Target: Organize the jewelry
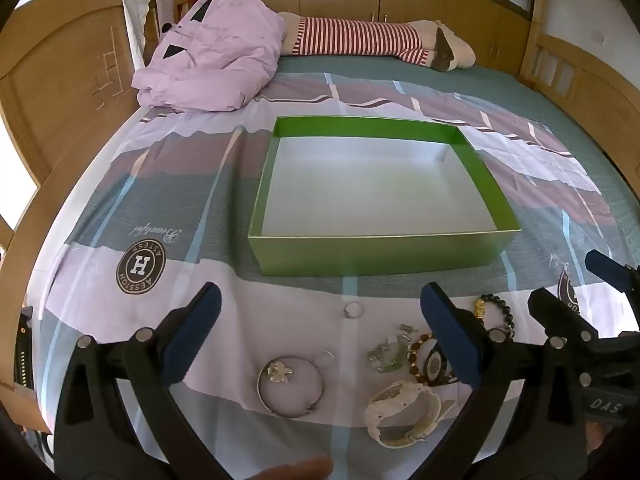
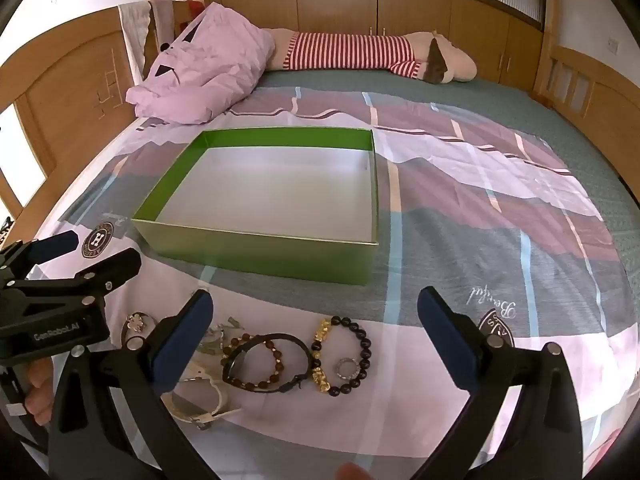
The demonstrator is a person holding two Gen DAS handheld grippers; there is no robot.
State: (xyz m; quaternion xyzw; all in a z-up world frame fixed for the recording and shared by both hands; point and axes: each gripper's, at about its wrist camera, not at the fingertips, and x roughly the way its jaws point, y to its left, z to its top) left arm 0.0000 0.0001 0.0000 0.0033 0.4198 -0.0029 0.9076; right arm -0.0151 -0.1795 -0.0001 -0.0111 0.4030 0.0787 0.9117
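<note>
1. left gripper (image 1: 320,332) and right gripper (image 2: 316,332) both gape wide, holding nothing.
2. green box (image 1: 376,250) lies empty at frame centre.
3. black bead bracelet (image 2: 340,354) lies flat, lower centre, between the right gripper's fingers, box beyond it.

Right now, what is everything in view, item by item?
box: one, green outside, white inside, empty, mid-bed
silver bangle: one, near edge, charm inside it
small ring: one, silver, between box and bangle
white watch: one, right of bangle
black bead bracelet: one, gold charms, ring inside its loop
brown bead bracelet: one, overlapping a black cord bracelet
green stone piece: one, above watch
purple quilt: one, far left
striped plush: one, red-white, bed head
left tongs: open, empty
right tongs: open, empty
</note>
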